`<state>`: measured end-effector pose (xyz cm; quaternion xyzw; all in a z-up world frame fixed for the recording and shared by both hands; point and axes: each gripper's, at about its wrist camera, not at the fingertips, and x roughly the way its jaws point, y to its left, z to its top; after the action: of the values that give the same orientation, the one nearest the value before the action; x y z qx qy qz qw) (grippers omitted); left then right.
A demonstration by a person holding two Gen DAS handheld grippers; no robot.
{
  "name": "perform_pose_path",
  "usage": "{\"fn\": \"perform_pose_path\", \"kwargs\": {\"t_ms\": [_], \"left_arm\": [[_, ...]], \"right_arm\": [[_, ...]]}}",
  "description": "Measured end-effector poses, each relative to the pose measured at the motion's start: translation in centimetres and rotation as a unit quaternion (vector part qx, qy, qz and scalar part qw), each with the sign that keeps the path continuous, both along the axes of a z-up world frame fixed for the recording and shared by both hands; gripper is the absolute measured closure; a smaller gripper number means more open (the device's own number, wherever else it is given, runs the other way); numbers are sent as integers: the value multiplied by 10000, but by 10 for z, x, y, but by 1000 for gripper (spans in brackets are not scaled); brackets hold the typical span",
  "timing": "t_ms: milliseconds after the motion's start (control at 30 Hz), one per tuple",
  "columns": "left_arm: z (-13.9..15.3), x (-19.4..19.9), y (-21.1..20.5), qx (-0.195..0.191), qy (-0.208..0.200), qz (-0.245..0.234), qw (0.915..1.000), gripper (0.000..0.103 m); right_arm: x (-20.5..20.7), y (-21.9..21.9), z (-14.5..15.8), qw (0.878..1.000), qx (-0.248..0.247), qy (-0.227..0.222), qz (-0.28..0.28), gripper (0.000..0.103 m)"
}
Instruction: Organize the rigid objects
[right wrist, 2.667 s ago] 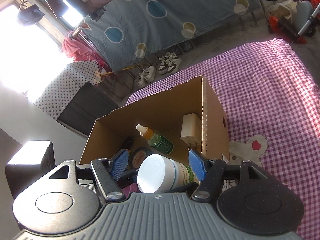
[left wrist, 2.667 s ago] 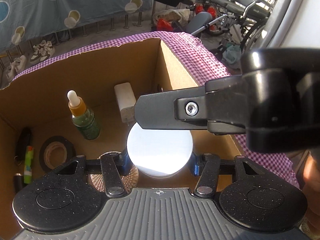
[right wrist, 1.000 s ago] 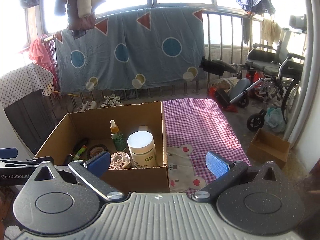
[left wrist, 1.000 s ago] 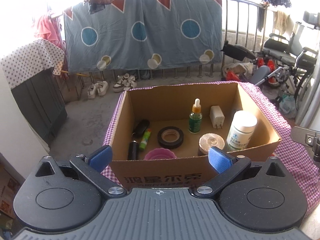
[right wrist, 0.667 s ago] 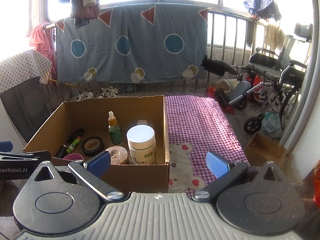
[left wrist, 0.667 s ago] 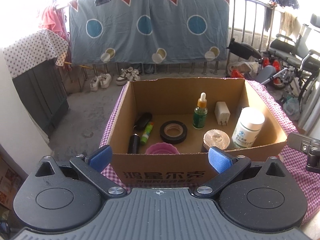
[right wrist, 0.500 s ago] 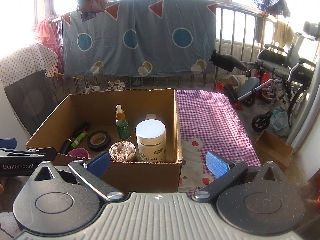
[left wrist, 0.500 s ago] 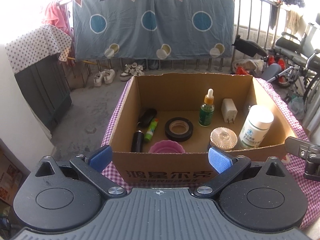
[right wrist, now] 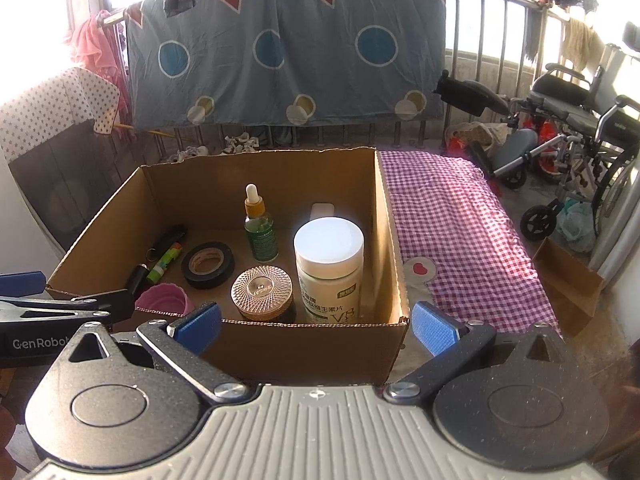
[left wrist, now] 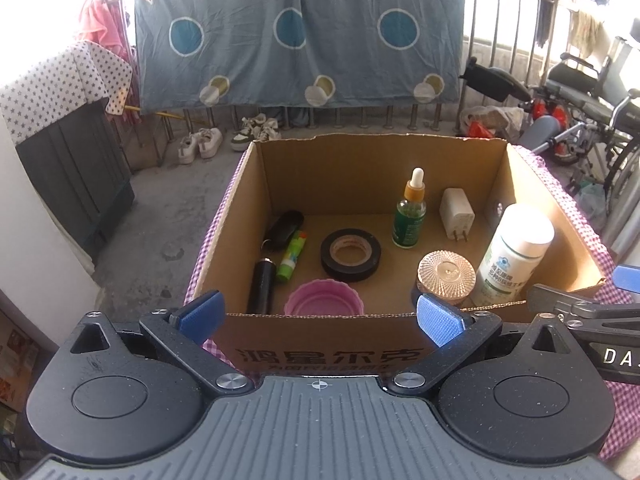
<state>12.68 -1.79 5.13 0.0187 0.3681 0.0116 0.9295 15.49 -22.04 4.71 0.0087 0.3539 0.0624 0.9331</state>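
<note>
Left claw (left wrist: pixel 318 316) and right claw (right wrist: pixel 314 328) both spread apart, empty, held just short of the brown cardboard box (right wrist: pixel 304 346). Inside, upright in the right front corner: white-lidded plastic supplement bottle (right wrist: pixel 329 268), beside a ribbed rose-gold round jar (right wrist: pixel 262 292), black tape roll (left wrist: pixel 351 255) further left.

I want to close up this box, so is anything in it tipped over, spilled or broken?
Nothing stands out. In the box, the dropper bottle and white bottle stand upright, the tape lies flat, and no spill or damage shows.
</note>
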Motion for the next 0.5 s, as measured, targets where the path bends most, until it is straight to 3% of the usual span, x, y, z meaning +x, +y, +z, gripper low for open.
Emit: {"fn": "perform_pose_path", "kwargs": {"t_ms": [500], "left_arm": [[-1,4,-2,57,79,-56,9999,0]], "right_arm": [[5,-3,-3,9999,-2,95,-90,0]]}}
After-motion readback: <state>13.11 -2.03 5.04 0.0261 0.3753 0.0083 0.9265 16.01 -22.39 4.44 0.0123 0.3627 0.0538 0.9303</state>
